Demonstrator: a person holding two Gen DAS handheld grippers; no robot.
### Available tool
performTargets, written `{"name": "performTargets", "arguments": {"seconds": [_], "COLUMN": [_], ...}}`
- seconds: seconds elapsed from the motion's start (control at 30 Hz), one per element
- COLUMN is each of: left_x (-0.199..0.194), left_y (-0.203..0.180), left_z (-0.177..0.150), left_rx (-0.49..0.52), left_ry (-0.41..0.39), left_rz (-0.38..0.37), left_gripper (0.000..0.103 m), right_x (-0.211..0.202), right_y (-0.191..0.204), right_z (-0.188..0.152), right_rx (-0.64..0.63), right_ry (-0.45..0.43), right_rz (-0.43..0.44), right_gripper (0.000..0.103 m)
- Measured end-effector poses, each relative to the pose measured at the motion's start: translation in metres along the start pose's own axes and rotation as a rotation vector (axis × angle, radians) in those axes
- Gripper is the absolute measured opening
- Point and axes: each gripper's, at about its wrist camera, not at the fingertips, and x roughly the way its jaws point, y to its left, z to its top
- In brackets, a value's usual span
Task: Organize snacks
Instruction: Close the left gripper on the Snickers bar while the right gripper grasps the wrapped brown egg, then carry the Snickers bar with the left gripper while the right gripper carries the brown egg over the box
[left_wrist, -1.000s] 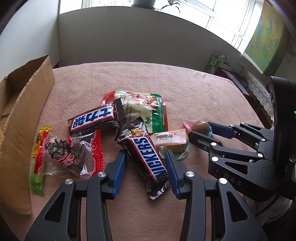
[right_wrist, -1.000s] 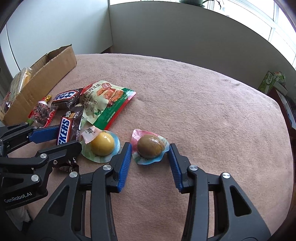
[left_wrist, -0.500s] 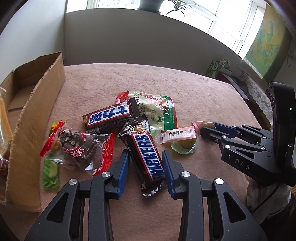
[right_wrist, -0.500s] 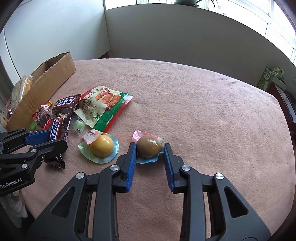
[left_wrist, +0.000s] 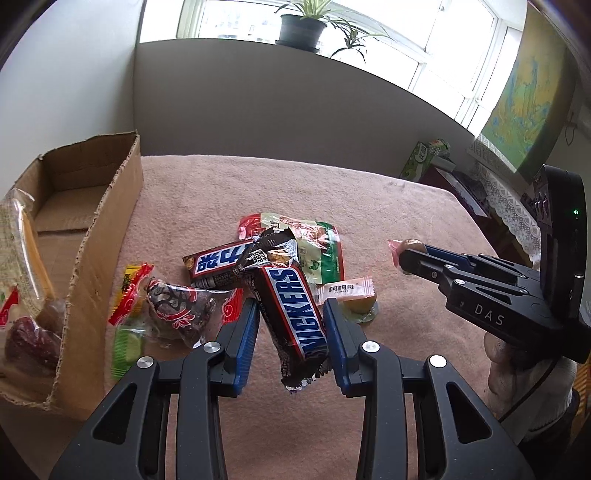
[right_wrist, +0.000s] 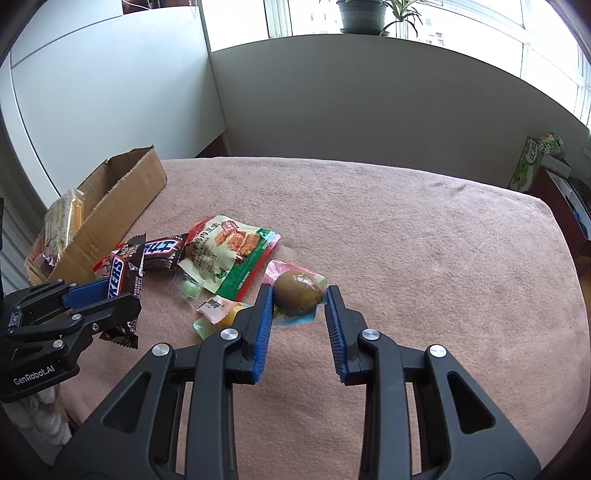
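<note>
Both grippers are loaded. The left gripper (left_wrist: 290, 325) is clenched across the width of the Snickers bar (left_wrist: 291, 314), whose lower end hangs free below the pads; the bar appears raised off the pink-covered worktop (right_wrist: 406, 229). The right gripper (right_wrist: 300, 306) grasps the vacuum-packed brown egg (right_wrist: 298, 297) at its sides, the pack's film edge trailing beneath. The cardboard box (left_wrist: 107, 206), open-topped and already holding several packets, stands to the left of the remaining snack pile. Judgement: the step in hand is the carry to the box. Recommended practice: keep both grips firm, lift each item clear of the box wall before crossing it, and send the left load first, since it is nearer. The egg's rounded, slick pack may slip, so avoid tilting. Release only once each item is inside the box.
</note>
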Motion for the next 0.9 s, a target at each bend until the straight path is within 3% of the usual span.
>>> {"name": "performTargets", "arguments": {"seconds": [0.4, 0.67, 0.8, 0.9], "left_x": [-0.047, -0.087, -0.094, -0.093], "left_y": [0.046, 0.095, 0.118, 0.132], "left_z": [0.013, 0.019, 0.015, 0.010], "left_rx": [-0.063, -0.098, -0.103, -0.121], "left_ry": [-0.133, -0.233, -0.244, -0.235], "left_rz": [0.051, 0.198, 0.271, 0.287], "left_gripper": [0.034, 0.034, 0.034, 0.034], "right_x": [0.000, 0.015, 0.022, 0.029], "right_y": [0.072, 0.134, 0.169, 0.191], "right_z": [0.041, 0.058, 0.063, 0.066], "right_rx": [-0.037, -0.079, -0.116, -0.129], "right_ry": [-0.069, -0.079, -0.077, -0.074], "right_rz": [0.130, 0.227, 0.269, 0.296], "right_gripper": [0.029, 0.029, 0.029, 0.029]}}
